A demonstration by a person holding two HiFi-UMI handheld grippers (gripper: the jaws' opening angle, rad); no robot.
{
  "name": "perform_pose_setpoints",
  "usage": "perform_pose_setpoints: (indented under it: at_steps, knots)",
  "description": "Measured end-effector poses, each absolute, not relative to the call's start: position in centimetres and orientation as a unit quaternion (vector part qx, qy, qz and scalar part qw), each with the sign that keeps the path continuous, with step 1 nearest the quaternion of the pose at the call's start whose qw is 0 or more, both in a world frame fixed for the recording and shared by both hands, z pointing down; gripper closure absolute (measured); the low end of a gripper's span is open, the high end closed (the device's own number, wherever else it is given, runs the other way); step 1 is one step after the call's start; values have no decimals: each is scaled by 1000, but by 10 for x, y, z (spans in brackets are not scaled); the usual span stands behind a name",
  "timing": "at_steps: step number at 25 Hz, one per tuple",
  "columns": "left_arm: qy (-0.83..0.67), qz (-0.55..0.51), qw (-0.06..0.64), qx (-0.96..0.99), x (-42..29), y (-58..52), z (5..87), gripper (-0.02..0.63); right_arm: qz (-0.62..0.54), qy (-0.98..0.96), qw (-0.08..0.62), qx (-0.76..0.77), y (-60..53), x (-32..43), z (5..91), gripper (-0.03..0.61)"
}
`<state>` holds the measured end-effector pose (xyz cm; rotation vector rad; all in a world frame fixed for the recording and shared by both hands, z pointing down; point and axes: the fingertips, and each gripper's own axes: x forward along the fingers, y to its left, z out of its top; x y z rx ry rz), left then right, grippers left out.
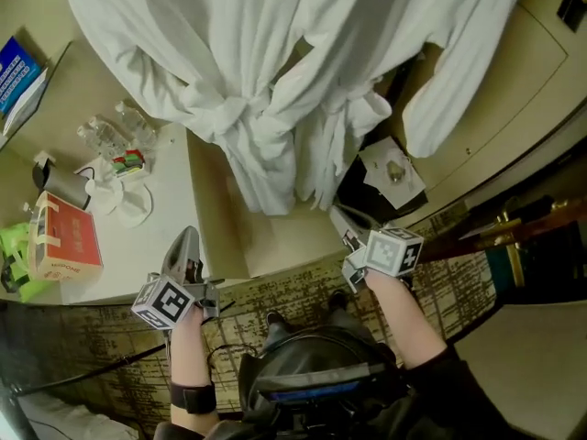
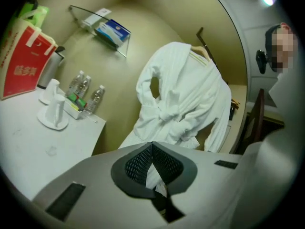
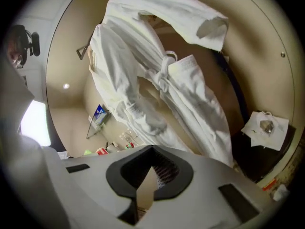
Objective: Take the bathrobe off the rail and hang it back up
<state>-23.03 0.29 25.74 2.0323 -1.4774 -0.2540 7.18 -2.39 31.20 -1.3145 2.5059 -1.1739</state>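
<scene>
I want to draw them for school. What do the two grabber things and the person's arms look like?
The left gripper and right gripper are smooth grey shells that narrow towards the tip. Each has a white cube with black square markers. The pads inside are black with a fine grid. A black band goes round the left wrist, and a dark sleeve covers the right arm.

The left gripper [image 2: 152, 148] has its jaws closed together with nothing between them, and it points at the white bathrobe [image 2: 183, 94], which hangs against the beige wall with its belt knotted at the waist. To the left is a white counter [image 2: 33, 151] with water bottles [image 2: 88, 95] and a red bag [image 2: 23, 61] on it. A glass shelf [image 2: 81, 14] is mounted on the wall above.
</scene>
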Motion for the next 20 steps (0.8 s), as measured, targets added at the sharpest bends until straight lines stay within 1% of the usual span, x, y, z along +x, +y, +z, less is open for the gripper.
perform_pose_setpoints:
  at_steps: [5, 11, 16, 20]
  knots:
    - [-527, -22, 248, 813, -177, -11, 258, 614, -329, 818, -7, -471, -24, 114, 310, 561]
    - [-516, 46, 187, 835, -138, -19, 256, 614, -223, 827, -105, -506, -21, 145, 302, 561]
    - [-532, 134, 93, 831, -123, -17, 263, 614, -141, 824, -178, -518, -17, 155, 296, 561]
    - [-542, 149, 86, 823, -119, -14, 269, 614, -110, 820, -213, -519, -14, 155, 299, 561]
